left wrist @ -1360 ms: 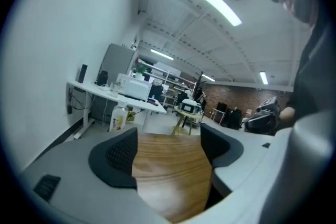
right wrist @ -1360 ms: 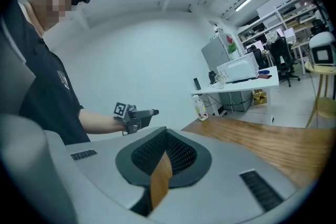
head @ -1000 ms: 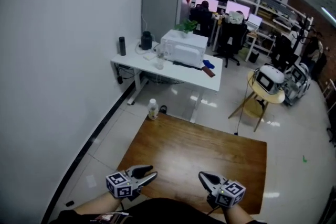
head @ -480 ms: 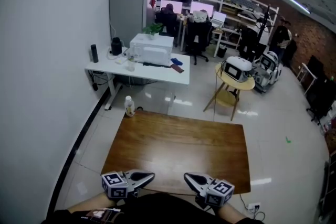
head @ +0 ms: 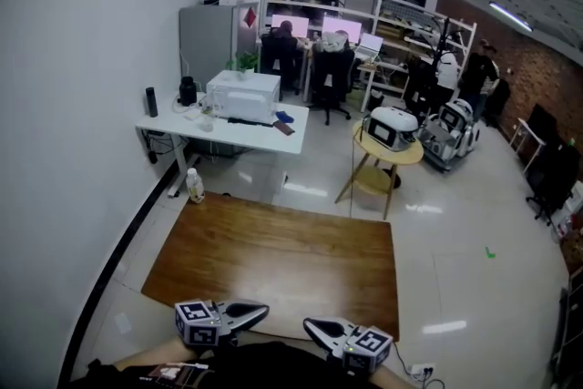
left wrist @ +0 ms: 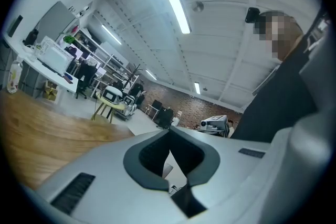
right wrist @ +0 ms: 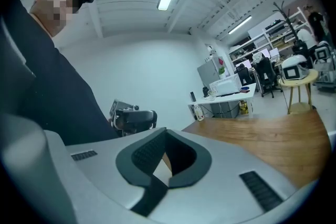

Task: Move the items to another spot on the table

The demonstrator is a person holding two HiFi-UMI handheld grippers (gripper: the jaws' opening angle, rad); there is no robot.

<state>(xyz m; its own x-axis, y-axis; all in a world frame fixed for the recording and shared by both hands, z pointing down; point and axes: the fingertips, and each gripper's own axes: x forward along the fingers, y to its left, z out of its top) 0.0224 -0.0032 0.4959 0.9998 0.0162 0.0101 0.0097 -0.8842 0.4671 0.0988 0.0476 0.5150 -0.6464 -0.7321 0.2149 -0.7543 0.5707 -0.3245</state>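
Left gripper (head: 261, 312), right gripper (head: 310, 324) clenched, empty, at near edge of wooden table (head: 273, 260); white desk (head: 260, 135), shelves (head: 401, 14) beyond.

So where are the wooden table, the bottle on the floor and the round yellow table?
wooden table (head: 282, 260), head view, bare middle of top.
bottle (head: 194, 186), head view, its body.
round yellow table (head: 412, 154), head view, right rim.

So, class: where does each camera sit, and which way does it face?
Head view: on the head, facing down at the wooden table; left gripper and right gripper show.
Left gripper view: on that gripper, facing rightward; shut jaws, dark torso.
Right gripper view: mirrored, facing leftward; shut jaws, dark torso.
Shared: all show the wooden table.
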